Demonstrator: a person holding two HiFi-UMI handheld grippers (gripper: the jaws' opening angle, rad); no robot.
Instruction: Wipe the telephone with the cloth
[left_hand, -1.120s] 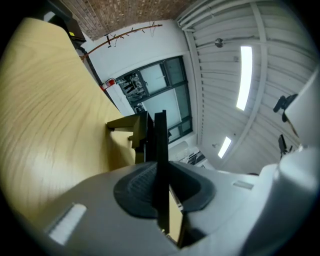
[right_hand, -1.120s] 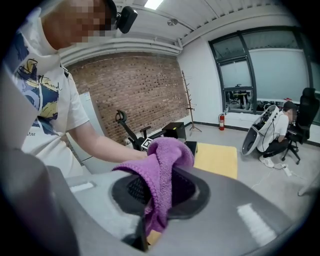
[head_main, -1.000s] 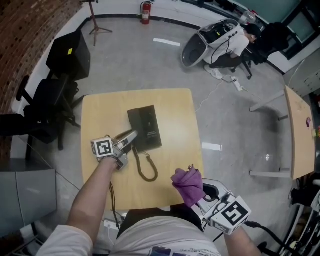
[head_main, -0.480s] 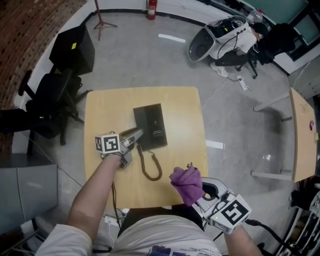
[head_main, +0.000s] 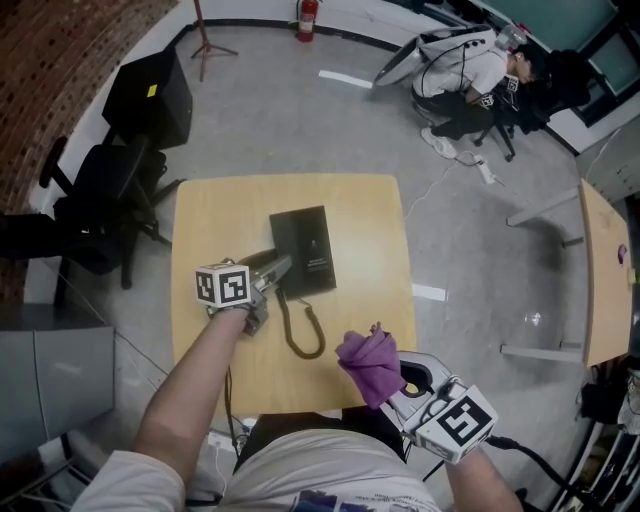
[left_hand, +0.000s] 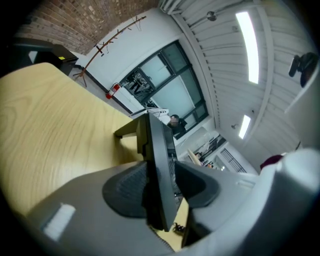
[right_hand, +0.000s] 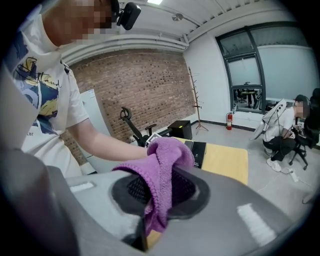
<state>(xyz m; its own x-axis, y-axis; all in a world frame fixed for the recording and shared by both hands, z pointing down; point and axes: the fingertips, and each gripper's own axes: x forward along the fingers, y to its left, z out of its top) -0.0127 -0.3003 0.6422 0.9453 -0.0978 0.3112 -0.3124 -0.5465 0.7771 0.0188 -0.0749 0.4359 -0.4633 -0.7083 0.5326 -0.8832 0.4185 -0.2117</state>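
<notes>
The black telephone (head_main: 305, 250) lies flat on the wooden table (head_main: 220, 220), and its coiled cord (head_main: 300, 325) trails toward the near edge. My left gripper (head_main: 280, 268) is at the telephone's near left corner. In the left gripper view the telephone's thin edge (left_hand: 157, 165) stands between the pads of the left gripper (left_hand: 162, 185). The jaws have just been opening, and a gap shows on the right side. My right gripper (head_main: 388, 390) hovers off the table's near right corner, shut on the purple cloth (head_main: 368, 355). The cloth (right_hand: 162, 175) bunches up out of the right gripper (right_hand: 160, 192).
Black chairs (head_main: 110, 190) and a black box (head_main: 150, 95) stand to the left of the table. A second wooden table (head_main: 600, 260) is at the right. A person (head_main: 480, 70) sits on the floor at the back. A fire extinguisher (head_main: 307, 18) stands by the far wall.
The left gripper has rolled a little at the telephone's corner, and its marker cube has turned. The telephone and the right gripper with the cloth have kept their places.
</notes>
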